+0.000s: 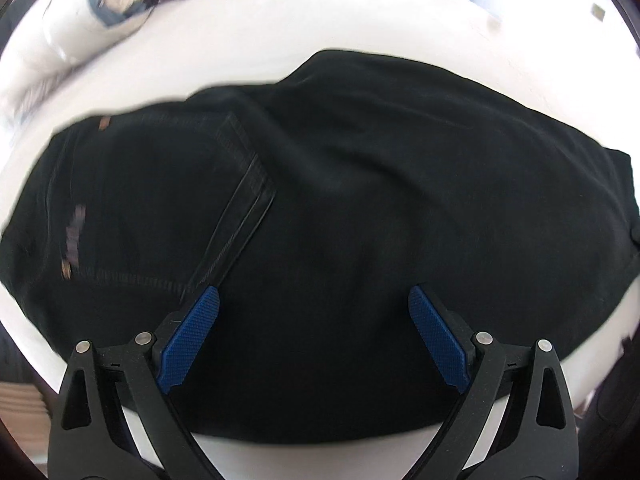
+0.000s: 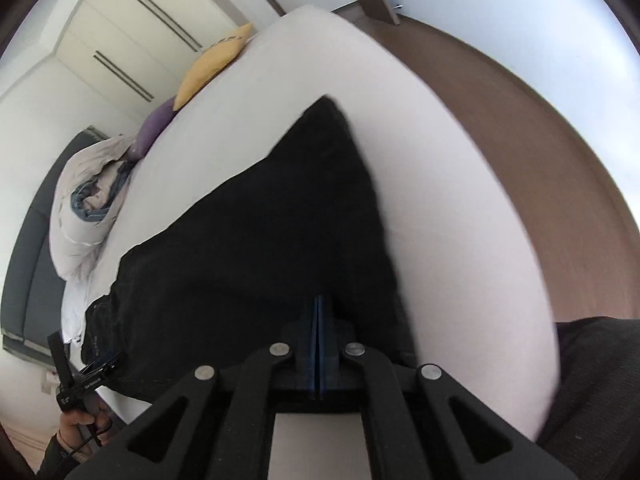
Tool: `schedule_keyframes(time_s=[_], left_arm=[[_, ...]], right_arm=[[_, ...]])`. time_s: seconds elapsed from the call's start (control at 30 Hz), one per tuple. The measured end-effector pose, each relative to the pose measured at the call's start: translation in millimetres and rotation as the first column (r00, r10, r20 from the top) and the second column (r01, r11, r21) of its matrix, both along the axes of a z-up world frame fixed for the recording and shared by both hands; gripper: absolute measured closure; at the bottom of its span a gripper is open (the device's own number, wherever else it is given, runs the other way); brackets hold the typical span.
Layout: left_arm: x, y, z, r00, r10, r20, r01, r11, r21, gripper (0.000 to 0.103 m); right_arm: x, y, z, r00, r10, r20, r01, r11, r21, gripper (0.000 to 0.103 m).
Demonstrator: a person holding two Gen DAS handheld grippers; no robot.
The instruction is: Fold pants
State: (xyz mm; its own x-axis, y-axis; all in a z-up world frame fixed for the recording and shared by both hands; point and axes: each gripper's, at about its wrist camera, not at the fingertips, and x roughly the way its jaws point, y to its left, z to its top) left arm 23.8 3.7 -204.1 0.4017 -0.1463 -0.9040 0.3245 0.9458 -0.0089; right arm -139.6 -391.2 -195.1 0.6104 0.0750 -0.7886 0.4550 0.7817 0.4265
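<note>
Black pants (image 1: 340, 208) lie folded on a white bed (image 1: 280, 40), the back pocket with stitching at the left. My left gripper (image 1: 314, 296) is open with blue pads (image 1: 192, 336) apart, hovering over the near part of the pants, holding nothing. In the right wrist view the pants (image 2: 260, 240) stretch away across the bed (image 2: 440, 220). My right gripper (image 2: 318, 300) has its blue pads pressed together over the near edge of the pants; I cannot tell whether cloth is between them. The left gripper (image 2: 86, 376) shows at lower left in a hand.
A bunched white duvet (image 2: 80, 208), a purple cushion (image 2: 154, 126) and a yellow cushion (image 2: 212, 66) lie at the bed's head. A wardrobe (image 2: 132, 36) stands behind. Brown floor (image 2: 540, 140) runs along the bed's right side.
</note>
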Motion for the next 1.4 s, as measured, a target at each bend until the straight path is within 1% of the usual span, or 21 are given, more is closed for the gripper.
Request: schedule_keyframes(time_s=[0.07,0.13,0.2,0.27,0.3,0.37,0.43,0.53,0.6,0.67,0.7,0.8,0.87,0.93,1.0,1.07,1.13,1.2,1.3,1.37,1.4], left_arm=[[-7,8,2,1.0,0.011,0.014,-0.011,1.0,0.014,0.005],[-11,13,7,0.999,0.02,0.032,-0.02,1.0,0.006,0.005],[-10,20,19,0.997,0.033,0.073,-0.03,0.999,-0.033,0.005],[-3,28,29,0.993,0.054,0.1,-0.048,0.997,-0.063,0.005],[2,32,33,0.991,0.071,0.113,-0.064,0.996,-0.065,0.005],[22,46,39,0.984,0.119,0.136,-0.109,0.991,-0.076,0.005],[35,60,39,0.978,0.152,0.145,-0.14,0.986,-0.09,0.005],[52,84,41,0.968,0.183,0.171,-0.17,0.982,-0.085,0.005],[74,100,38,0.963,0.206,0.173,-0.191,0.976,-0.101,0.005],[100,119,35,0.958,0.231,0.17,-0.215,0.97,-0.112,0.005],[99,125,34,0.957,0.242,0.162,-0.226,0.968,-0.112,0.005],[109,145,21,0.957,0.258,0.131,-0.252,0.966,-0.065,0.005],[112,152,5,0.959,0.26,0.112,-0.259,0.966,-0.024,0.005],[108,159,-13,0.96,0.258,0.109,-0.256,0.966,-0.032,0.005],[99,157,-16,0.959,0.25,0.13,-0.25,0.968,-0.021,0.005],[100,157,-19,0.957,0.256,0.139,-0.256,0.967,-0.02,0.004],[92,159,-19,0.953,0.264,0.15,-0.261,0.965,-0.038,0.004],[87,160,-20,0.95,0.268,0.158,-0.262,0.963,-0.056,0.004],[88,163,-20,0.951,0.266,0.16,-0.26,0.964,-0.06,0.002],[87,159,-22,0.949,0.274,0.158,-0.267,0.962,-0.064,0.0],[87,159,-20,0.949,0.273,0.158,-0.267,0.962,-0.061,0.0]], right_arm=[[-13,-4,16,0.999,-0.033,-0.042,0.031,0.998,-0.063,0.103],[-8,5,39,0.993,-0.071,-0.093,0.055,0.984,-0.167,0.092],[12,21,63,1.0,0.018,-0.011,-0.019,0.992,-0.125,0.09],[50,52,85,0.986,0.158,0.055,-0.153,0.984,-0.091,0.058],[71,72,94,0.967,0.239,0.084,-0.231,0.968,-0.101,0.05],[118,125,113,0.888,0.438,0.14,-0.415,0.894,-0.167,0.041],[165,180,122,0.759,0.632,0.157,-0.594,0.77,-0.234,0.025],[233,243,117,0.645,0.756,0.115,-0.716,0.649,-0.256,0.023],[275,273,105,0.602,0.795,0.082,-0.764,0.602,-0.229,0.027],[303,296,87,0.557,0.828,0.067,-0.809,0.559,-0.18,0.052],[320,308,74,0.547,0.836,0.051,-0.825,0.548,-0.139,0.056],[336,328,35,0.553,0.833,-0.033,-0.828,0.543,-0.141,0.057],[335,335,2,0.577,0.797,-0.178,-0.811,0.534,-0.238,0.057],[336,334,-25,0.574,0.773,-0.27,-0.814,0.504,-0.289,0.059],[341,333,-33,0.591,0.749,-0.298,-0.797,0.486,-0.358,0.065],[348,326,-32,0.624,0.715,-0.315,-0.773,0.506,-0.384,0.082],[353,315,-33,0.693,0.63,-0.351,-0.713,0.527,-0.462,0.103],[353,299,-32,0.724,0.615,-0.311,-0.686,0.599,-0.412,0.103],[336,306,-4,0.75,0.614,-0.246,-0.649,0.61,-0.455,0.097],[323,318,21,0.707,0.704,-0.066,-0.684,0.658,-0.315,0.097],[319,331,25,0.665,0.747,-0.004,-0.726,0.645,-0.241,0.092]])
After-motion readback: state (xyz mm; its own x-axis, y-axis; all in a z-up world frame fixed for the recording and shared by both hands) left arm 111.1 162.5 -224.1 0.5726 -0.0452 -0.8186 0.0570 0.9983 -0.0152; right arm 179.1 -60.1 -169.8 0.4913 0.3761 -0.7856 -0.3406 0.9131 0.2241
